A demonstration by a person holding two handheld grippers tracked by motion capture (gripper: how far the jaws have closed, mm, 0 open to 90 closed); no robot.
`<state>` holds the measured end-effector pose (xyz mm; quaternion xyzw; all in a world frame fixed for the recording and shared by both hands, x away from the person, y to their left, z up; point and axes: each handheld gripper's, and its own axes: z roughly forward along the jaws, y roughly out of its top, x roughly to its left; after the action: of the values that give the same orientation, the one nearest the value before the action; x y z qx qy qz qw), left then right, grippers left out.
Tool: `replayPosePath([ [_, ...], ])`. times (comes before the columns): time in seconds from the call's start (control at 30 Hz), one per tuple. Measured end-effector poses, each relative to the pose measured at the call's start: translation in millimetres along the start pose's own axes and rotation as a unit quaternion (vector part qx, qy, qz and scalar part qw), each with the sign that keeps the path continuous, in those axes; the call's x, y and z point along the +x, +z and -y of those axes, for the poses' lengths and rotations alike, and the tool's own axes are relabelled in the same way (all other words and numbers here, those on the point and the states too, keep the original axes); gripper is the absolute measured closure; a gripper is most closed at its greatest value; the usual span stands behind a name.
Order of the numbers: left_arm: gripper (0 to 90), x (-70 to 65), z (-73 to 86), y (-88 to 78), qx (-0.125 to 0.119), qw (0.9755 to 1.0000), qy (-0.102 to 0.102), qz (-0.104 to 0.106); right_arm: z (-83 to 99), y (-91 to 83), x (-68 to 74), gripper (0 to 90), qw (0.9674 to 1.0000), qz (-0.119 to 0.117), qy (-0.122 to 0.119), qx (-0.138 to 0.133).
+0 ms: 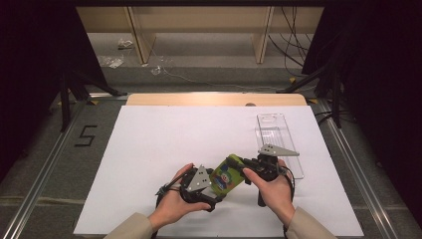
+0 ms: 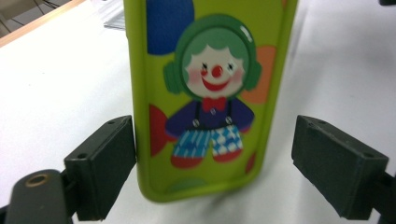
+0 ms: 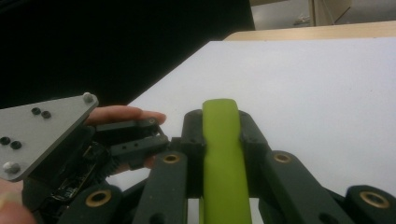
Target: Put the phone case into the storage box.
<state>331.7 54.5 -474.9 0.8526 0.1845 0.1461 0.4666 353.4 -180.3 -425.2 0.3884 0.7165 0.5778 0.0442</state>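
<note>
right gripper [image 1: 247, 165] pinches the green phone case [image 1: 227, 176] edge-on; we see our left gripper [image 1: 208, 187] spread wide, case between its jaws, one pad just beside its edge.

phone case [image 1: 228, 175] between grippers; tray [image 1: 272, 130] behind.

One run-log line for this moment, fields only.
right gripper: shut on phone case | left gripper: open around case's other end | clear tray: far right | table
</note>
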Motion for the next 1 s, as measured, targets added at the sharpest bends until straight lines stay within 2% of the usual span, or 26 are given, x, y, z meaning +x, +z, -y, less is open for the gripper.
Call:
replayPosePath([
  [0.3,14.0,5.0,3.7,-4.5,0.015,0.9999,0.002,-0.002,-5.2,-3.9,-0.3,77.5,0.9989,-0.003,-0.044,0.012],
  [0.5,13.6,12.6,8.1,-14.0,0.015,0.9998,-0.005,-0.009,-8.0,-5.5,0.7,77.5,0.9961,-0.017,-0.078,0.038],
  [0.6,13.5,15.4,10.1,-17.8,0.014,0.9998,-0.007,-0.012,-9.4,-6.4,1.8,77.5,0.9945,-0.014,-0.097,0.036],
  [0.77,14.1,17.2,9.3,-21.0,0.006,0.9998,-0.014,-0.013,-11.3,-6.7,4.5,77.5,0.9939,-0.021,-0.102,0.036],
  [1.0,14.5,14.8,9.0,-20.1,0.004,0.9999,-0.013,-0.006,-17.8,-7.8,7.8,77.5,0.9900,-0.027,-0.128,0.054],
])
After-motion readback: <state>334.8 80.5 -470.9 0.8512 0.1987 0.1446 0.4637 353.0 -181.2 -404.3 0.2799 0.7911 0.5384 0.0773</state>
